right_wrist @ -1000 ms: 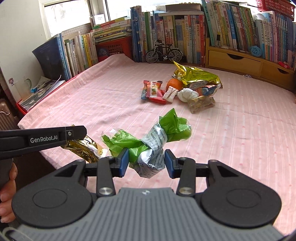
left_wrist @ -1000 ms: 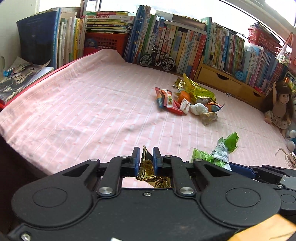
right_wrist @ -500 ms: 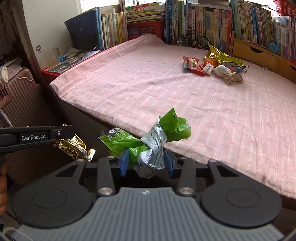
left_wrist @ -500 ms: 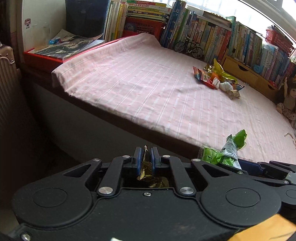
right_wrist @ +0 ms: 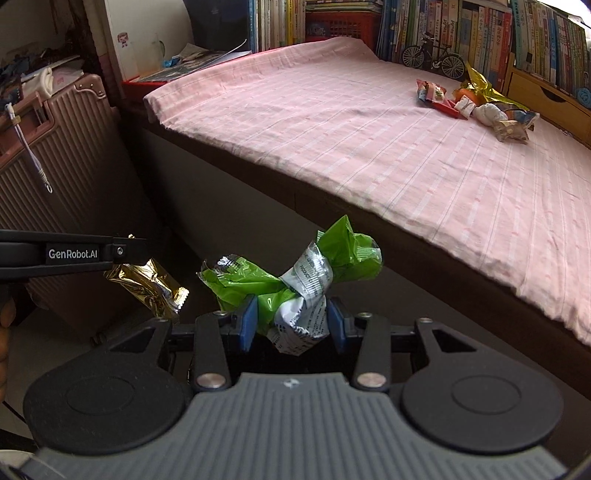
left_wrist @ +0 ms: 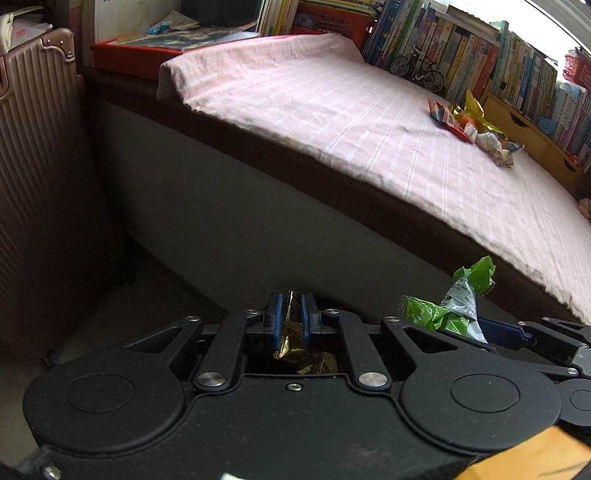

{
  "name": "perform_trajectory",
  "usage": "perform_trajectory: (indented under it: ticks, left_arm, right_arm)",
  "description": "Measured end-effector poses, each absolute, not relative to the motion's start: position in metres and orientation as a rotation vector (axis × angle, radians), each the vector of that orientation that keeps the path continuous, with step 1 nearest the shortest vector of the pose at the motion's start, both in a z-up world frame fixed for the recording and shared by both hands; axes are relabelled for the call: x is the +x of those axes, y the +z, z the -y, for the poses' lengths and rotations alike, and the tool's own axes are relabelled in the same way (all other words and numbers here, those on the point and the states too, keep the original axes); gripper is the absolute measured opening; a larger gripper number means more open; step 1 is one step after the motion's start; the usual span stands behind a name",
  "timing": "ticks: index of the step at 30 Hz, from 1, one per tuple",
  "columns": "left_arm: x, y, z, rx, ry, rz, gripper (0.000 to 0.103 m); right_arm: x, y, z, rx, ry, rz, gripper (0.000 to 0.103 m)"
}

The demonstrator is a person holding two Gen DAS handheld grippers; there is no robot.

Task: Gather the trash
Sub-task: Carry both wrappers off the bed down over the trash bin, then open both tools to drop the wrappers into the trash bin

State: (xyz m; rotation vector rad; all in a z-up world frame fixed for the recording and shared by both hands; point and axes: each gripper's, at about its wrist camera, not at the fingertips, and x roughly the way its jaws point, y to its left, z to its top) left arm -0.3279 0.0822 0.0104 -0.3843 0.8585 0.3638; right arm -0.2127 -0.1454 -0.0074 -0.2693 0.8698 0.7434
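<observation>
My left gripper (left_wrist: pixel 291 314) is shut on a crumpled gold foil wrapper (left_wrist: pixel 295 347), which hangs below its blue pads; from the right wrist view the same gold foil wrapper (right_wrist: pixel 147 288) dangles from the left gripper (right_wrist: pixel 125 254). My right gripper (right_wrist: pixel 291 325) is shut on a twisted green and white wrapper (right_wrist: pixel 306 273), also seen as the green and white wrapper (left_wrist: pixel 454 306) at the right of the left wrist view. Both grippers hang over the dark floor beside the bed. A pile of wrappers (right_wrist: pixel 476 103) lies far back on the pink bedspread (right_wrist: pixel 351 140).
A rose-gold suitcase (left_wrist: pixel 40 184) stands at the left, close to the bed's corner. The bed's dark side panel (left_wrist: pixel 229 206) runs across the middle. Books (right_wrist: pixel 461 26), a toy bicycle (right_wrist: pixel 432 59) and wooden drawers (right_wrist: pixel 546 96) line the far edge.
Both grippers have pulled back off the bed and dropped lower, now over the floor by the suitcase. Each still holds its wrapper.
</observation>
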Motion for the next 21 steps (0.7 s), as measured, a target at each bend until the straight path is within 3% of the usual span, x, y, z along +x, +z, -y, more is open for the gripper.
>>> perform_trajectory:
  ticks: [12,21]
  left_arm:
    - [-0.297,-0.136,-0.074,-0.413,0.331,-1.088,0.01]
    - [-0.271,-0.203,-0.065,-0.391,0.303,-1.202,0.01]
  right_arm:
    - [-0.213,-0.137,0.146,-0.403,0.849,-0.968,0.046]
    - [-0.21,-0.194,0.146,-0.435,0.821,-1.042,0.046]
